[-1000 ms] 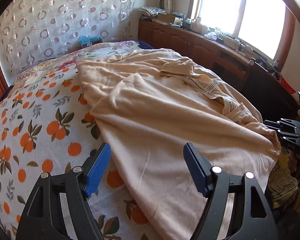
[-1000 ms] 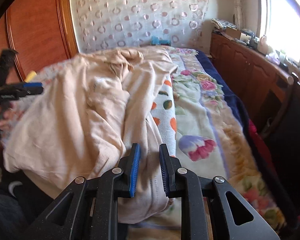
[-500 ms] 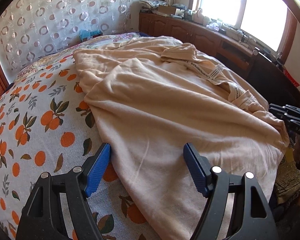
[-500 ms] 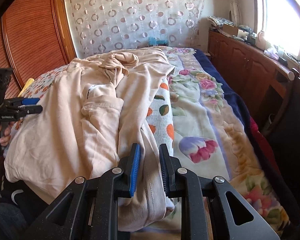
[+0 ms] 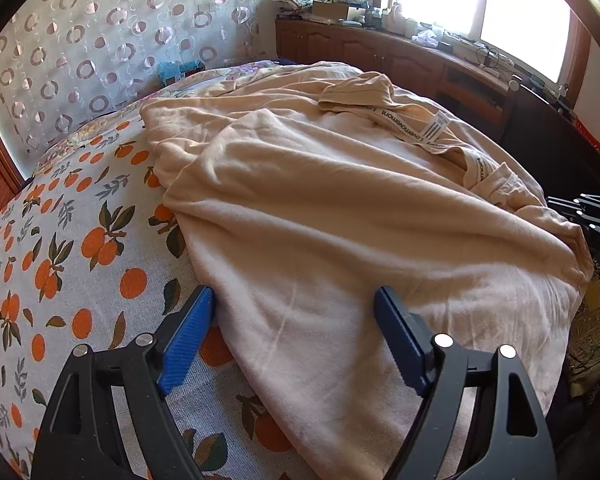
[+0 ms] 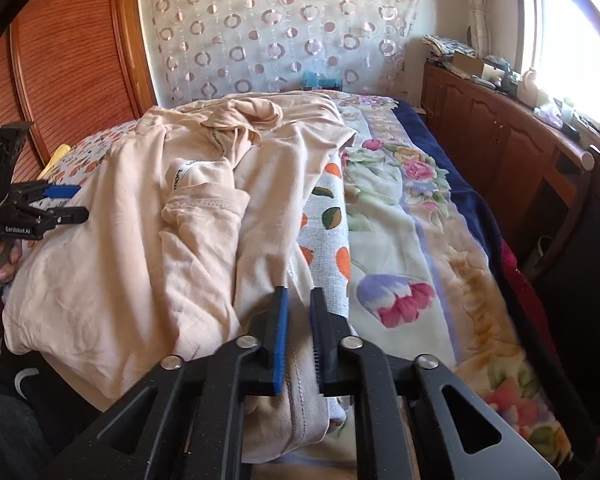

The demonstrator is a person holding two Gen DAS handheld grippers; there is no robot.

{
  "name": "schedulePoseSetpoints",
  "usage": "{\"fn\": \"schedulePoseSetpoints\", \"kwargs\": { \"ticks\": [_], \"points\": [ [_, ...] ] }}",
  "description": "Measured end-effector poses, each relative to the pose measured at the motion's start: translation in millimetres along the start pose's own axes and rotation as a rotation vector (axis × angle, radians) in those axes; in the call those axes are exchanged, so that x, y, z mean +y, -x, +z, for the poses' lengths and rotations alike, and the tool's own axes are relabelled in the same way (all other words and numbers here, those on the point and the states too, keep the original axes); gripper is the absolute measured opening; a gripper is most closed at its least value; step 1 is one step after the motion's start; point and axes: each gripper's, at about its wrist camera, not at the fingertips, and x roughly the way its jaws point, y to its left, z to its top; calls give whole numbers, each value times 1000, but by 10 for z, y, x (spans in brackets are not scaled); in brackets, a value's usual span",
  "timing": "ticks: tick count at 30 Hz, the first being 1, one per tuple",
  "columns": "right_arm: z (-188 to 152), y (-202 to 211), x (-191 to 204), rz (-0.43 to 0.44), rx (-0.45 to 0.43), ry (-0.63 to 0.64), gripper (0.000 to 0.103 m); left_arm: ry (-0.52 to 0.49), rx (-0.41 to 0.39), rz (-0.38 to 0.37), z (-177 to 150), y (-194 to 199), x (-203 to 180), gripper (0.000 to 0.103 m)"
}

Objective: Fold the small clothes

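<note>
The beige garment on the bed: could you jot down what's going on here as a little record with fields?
garment: beige garment, spread rumpled on the bed, label showing
bed cover: orange-fruit print sheet, floral blanket beside it
left hand-held gripper: jaws opening, garment edge between them, not pinched
right hand-held gripper: shut on the garment's hem
folding: not yet done

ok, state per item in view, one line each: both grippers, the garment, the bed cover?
left gripper: jaws wide and opening, garment edge between them, pads not pressing it
right gripper: shut on the garment's hem
beige garment: unfolded, rumpled, spread across the bed, inside-out collar tape and label showing
orange-print cover: lying flat under the garment
floral blanket: spread flat beside the garment
</note>
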Motion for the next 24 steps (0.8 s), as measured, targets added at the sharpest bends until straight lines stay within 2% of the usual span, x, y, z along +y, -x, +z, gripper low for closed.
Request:
{"fn": "schedulePoseSetpoints", "kwargs": {
  "ticks": [3,8,13,16,19,22,24],
  "points": [
    [1,95,-22,-33,-14,-6,1,2,1,-3,0,-5,-10,84],
    [-82,438,-219,-72,-42,-102,1,1,2,-4,-3,-8,-15,85],
    [-118,426,-226,-81,-35,-121,1,-3,4,-4,3,-16,-20,86],
    [-15,453,-130,-33,-79,-120,4,-3,3,-3,4,-16,-22,86],
    [117,412,112,34,-111,-48,17,-3,4,-3,2,-16,-21,86],
    [281,245,386,73,-102,37,20,-3,4,-3,2,-16,-21,86],
    [388,53,524,109,-58,75,20,-3,3,-3,-1,-16,-19,86]
  ]
}}
